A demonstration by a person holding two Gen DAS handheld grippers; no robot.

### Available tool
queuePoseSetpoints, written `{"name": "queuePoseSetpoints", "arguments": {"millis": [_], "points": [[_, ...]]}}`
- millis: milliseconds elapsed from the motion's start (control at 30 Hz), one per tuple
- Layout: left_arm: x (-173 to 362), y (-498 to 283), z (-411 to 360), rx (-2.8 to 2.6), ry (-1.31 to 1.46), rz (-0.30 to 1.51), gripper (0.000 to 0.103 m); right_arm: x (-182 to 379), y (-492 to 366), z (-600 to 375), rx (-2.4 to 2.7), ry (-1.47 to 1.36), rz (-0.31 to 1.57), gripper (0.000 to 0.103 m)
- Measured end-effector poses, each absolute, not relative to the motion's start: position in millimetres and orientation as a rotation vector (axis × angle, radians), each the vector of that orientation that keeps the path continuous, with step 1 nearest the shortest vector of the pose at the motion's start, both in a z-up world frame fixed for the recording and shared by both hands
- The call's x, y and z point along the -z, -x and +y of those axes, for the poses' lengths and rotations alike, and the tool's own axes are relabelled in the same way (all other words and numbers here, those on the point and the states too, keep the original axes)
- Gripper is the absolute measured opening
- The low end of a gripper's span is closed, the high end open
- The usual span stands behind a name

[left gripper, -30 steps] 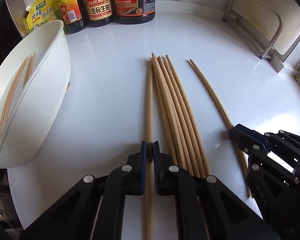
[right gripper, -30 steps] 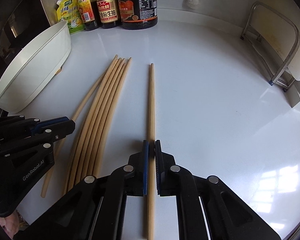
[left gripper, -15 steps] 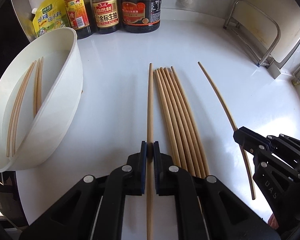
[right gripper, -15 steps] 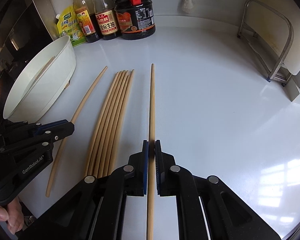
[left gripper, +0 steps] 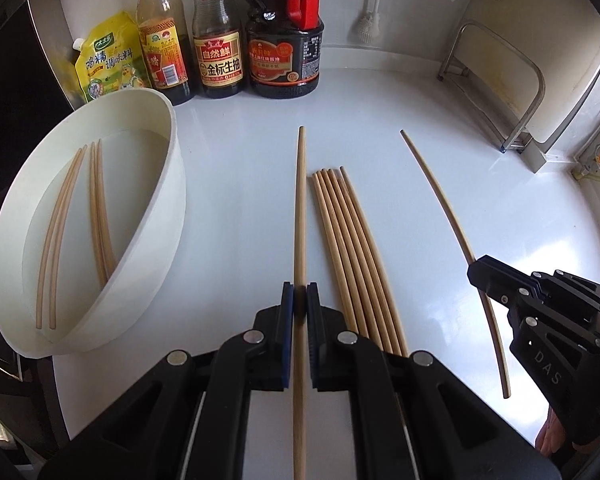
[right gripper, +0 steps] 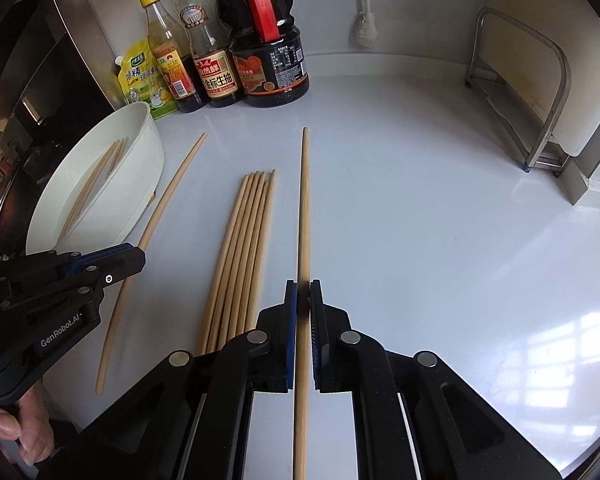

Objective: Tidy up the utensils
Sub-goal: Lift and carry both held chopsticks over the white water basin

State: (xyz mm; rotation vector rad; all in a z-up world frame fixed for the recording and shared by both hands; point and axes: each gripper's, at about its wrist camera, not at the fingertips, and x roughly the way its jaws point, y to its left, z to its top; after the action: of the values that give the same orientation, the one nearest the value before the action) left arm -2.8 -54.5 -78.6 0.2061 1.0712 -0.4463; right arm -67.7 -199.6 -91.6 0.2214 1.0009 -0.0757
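Observation:
My left gripper is shut on one wooden chopstick, held lengthwise above the white counter. My right gripper is shut on a second chopstick in the same way. Each gripper also shows in the other's view: the right gripper at the right edge, the left gripper at the left. A bundle of several chopsticks lies flat on the counter between the two held ones. At the left, a white bowl holds several more chopsticks.
Three sauce bottles and a yellow seasoning pouch stand along the back wall. A metal rack is at the back right, and a brush hangs on the wall. A dark stove area borders the counter on the left.
Both grippers have risen, each lifting its chopstick off the counter and away from the bundle. The bundle stays flat on the counter.

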Motion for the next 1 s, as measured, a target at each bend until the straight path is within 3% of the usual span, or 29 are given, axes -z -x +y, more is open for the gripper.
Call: {"name": "queuePoseSetpoints", "arguments": {"millis": [533,1000], "points": [[13.0,-12.9,-10.4,0.469,-0.153,0.95,0.007,32.9,41.6,-160.6,0.024,-0.188,0.897,0.006],[-5.0,-62.9,62.2,0.415,-0.105,0.915,0.007,13.5,-33.4,-90.7,-0.071,-0.184,0.882,0.006]]}}
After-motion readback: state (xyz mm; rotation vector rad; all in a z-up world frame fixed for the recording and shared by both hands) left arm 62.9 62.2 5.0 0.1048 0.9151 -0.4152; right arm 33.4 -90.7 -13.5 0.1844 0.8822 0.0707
